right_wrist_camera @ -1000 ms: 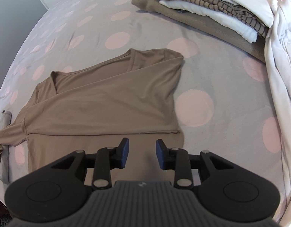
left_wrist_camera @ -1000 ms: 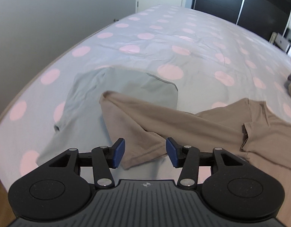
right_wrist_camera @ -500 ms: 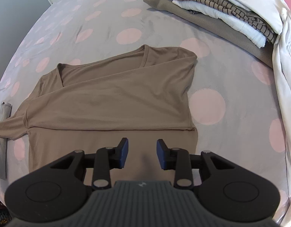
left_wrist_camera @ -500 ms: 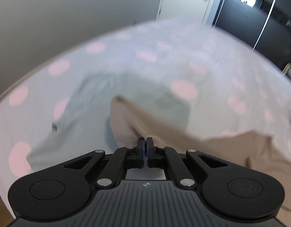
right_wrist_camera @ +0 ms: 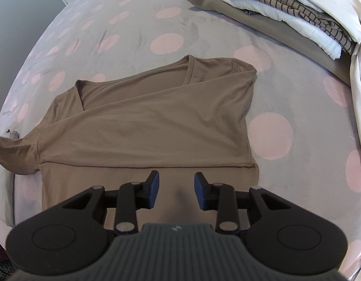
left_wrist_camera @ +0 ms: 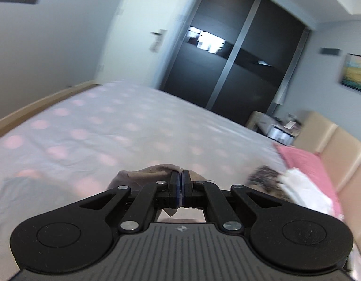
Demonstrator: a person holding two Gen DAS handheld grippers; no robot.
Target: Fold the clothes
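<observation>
A: Left tongs [left_wrist_camera: 181, 182]?
B: Clenched, pads together on a bunch of the brown shirt [left_wrist_camera: 145, 175]. Fabric hangs off both sides of the tips, lifted clear of the bed [left_wrist_camera: 110, 126].
A: Right tongs [right_wrist_camera: 177, 188]?
B: Released, jaws about half apart, nothing between the pads. Hovering over the shirt's lower part, pointing steeply down; contact with the cloth I cannot tell.
A: Shirt position?
B: Right view: brown shirt [right_wrist_camera: 145, 121] lies flat on the dotted bed [right_wrist_camera: 274, 107], right side folded across the chest, left sleeve pulled off frame edge at left. A stack of folded clothes [right_wrist_camera: 274, 7] sits at far right, well apart from it.
A: Anything only left view gives?
B: Blurred room: dark wardrobe [left_wrist_camera: 239, 58], door [left_wrist_camera: 143, 35], pink pillow [left_wrist_camera: 304, 166], headboard [left_wrist_camera: 340, 145]. The flat body of the shirt is not in it.
</observation>
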